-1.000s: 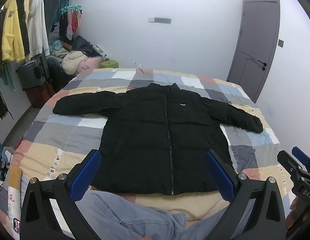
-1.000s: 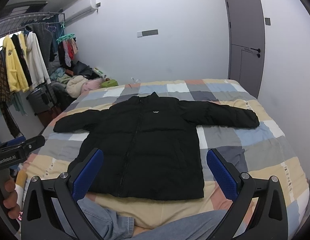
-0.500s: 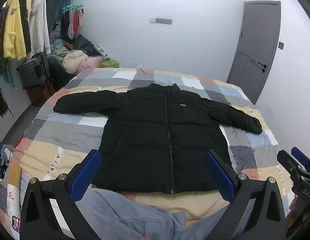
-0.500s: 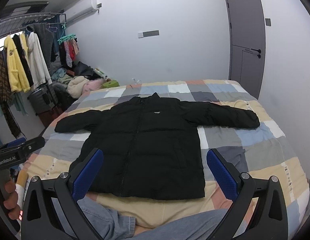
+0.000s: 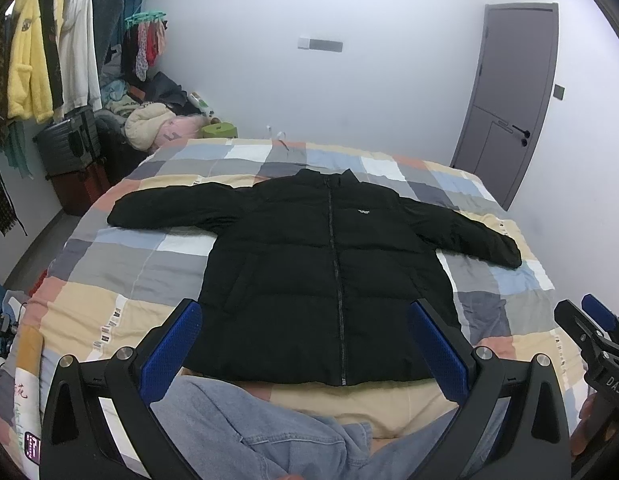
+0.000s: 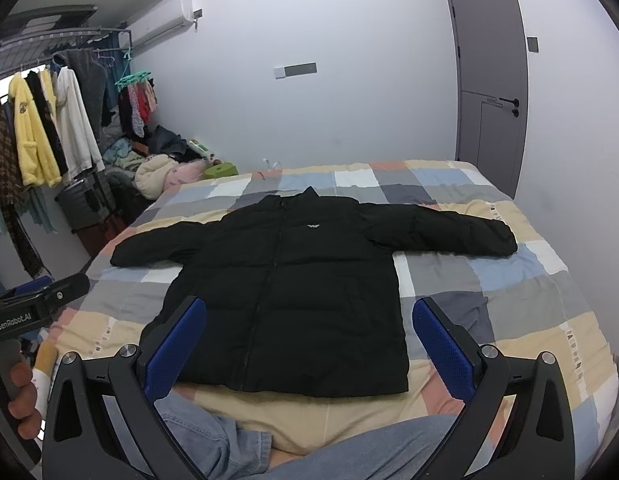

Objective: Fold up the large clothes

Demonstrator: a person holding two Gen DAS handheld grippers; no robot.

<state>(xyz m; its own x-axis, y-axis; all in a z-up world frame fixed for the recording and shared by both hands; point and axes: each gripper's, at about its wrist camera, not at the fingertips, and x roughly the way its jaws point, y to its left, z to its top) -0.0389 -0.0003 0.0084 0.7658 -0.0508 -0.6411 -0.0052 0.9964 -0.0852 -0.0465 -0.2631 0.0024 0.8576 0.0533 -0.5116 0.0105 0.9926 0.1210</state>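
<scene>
A black puffer jacket (image 5: 321, 264) (image 6: 293, 288) lies flat and face up on the bed, zipped, with both sleeves spread out sideways and its collar pointing to the far wall. My left gripper (image 5: 305, 340) hovers open above the near hem, holding nothing. Over the same hem my right gripper (image 6: 309, 332) stands open and empty too. Neither touches the jacket. In the left wrist view the right gripper's tip (image 5: 589, 328) shows at the right edge. At the left of the right wrist view the left gripper (image 6: 37, 300) appears, held by a hand (image 6: 25, 400).
The bed carries a checked quilt (image 5: 121, 280) (image 6: 529, 280). A person's knees in jeans (image 5: 237, 428) (image 6: 369, 448) rest on its near edge. A clothes rack (image 5: 49, 60), a suitcase (image 5: 65, 148) and a pile of clothes (image 5: 149, 124) stand left; a grey door (image 5: 509, 92) is at right.
Both grippers have risen and tilted very slightly, so the room sits a little lower in view. The jacket has not moved and both grippers stay open.
</scene>
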